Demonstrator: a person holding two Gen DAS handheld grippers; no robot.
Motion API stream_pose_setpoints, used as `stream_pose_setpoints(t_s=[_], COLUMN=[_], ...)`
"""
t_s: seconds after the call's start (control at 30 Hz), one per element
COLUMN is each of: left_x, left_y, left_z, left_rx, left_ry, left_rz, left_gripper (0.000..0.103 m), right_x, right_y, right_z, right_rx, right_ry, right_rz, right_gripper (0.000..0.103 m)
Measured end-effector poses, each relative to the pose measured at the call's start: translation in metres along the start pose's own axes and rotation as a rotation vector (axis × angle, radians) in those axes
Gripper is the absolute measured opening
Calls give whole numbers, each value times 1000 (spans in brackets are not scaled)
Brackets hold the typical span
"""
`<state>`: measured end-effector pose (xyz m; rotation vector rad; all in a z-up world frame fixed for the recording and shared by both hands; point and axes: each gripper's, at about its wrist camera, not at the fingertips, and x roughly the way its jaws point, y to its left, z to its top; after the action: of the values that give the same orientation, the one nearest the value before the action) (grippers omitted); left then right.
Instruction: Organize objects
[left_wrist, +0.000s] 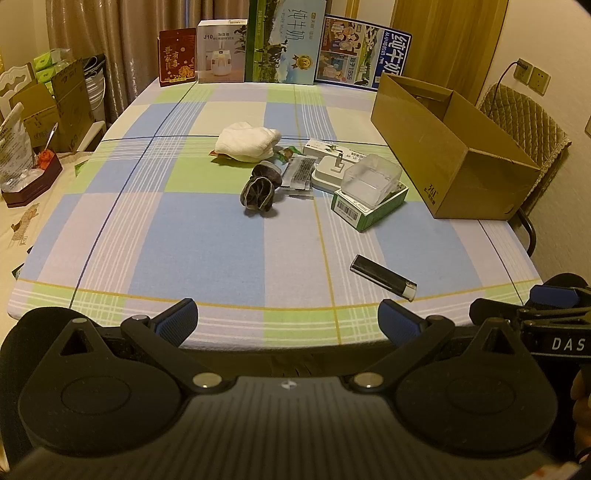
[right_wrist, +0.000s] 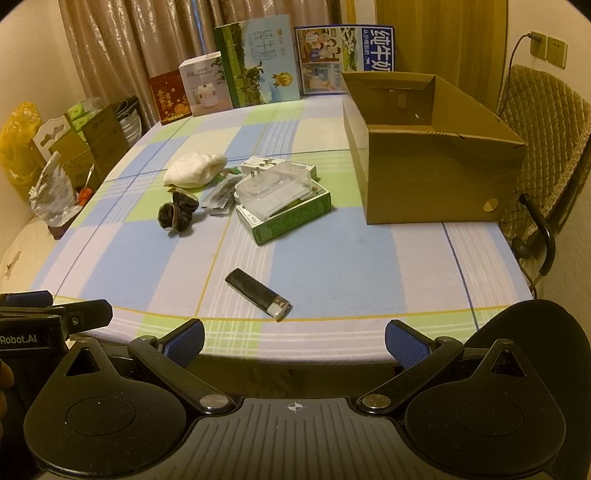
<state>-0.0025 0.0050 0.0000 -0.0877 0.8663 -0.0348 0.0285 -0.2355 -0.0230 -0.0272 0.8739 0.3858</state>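
Observation:
A black lighter (left_wrist: 382, 277) (right_wrist: 258, 293) lies near the front edge of the checked tablecloth. Farther back sits a clutter: a white cloth (left_wrist: 246, 141) (right_wrist: 194, 169), dark scrunchies (left_wrist: 258, 190) (right_wrist: 177, 212), a green box (left_wrist: 369, 205) (right_wrist: 284, 218) with a clear plastic case (left_wrist: 371, 180) (right_wrist: 273, 192) on it, a white plug adapter (left_wrist: 330, 170) and a dark sachet (left_wrist: 301, 172) (right_wrist: 221, 195). An open cardboard box (left_wrist: 454, 147) (right_wrist: 432, 155) stands at the right. My left gripper (left_wrist: 288, 319) and right gripper (right_wrist: 293, 341) hover open at the table's front edge, holding nothing.
Milk cartons (left_wrist: 284, 40) (right_wrist: 258, 64), a humidifier box (left_wrist: 221, 51) and a red box (left_wrist: 177, 57) line the far edge before curtains. A quilted chair (right_wrist: 543, 155) stands right of the table. Cardboard boxes and bags (left_wrist: 44, 118) crowd the left side.

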Motion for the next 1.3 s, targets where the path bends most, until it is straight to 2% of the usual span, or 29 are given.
stream_pose_setpoints(t_s=[1.13,1.3], left_x=[0,1], left_y=[-1,0], left_z=[-1,0], left_rx=[-11,-5], left_ry=[-1,2], left_rz=[10,16], left_gripper=[102,102], right_x=[4,9], right_y=[2,1], right_z=[-3,-1], right_rx=[-7,-35], right_ry=[14,0], right_rz=[7,31], right_gripper=[101,101])
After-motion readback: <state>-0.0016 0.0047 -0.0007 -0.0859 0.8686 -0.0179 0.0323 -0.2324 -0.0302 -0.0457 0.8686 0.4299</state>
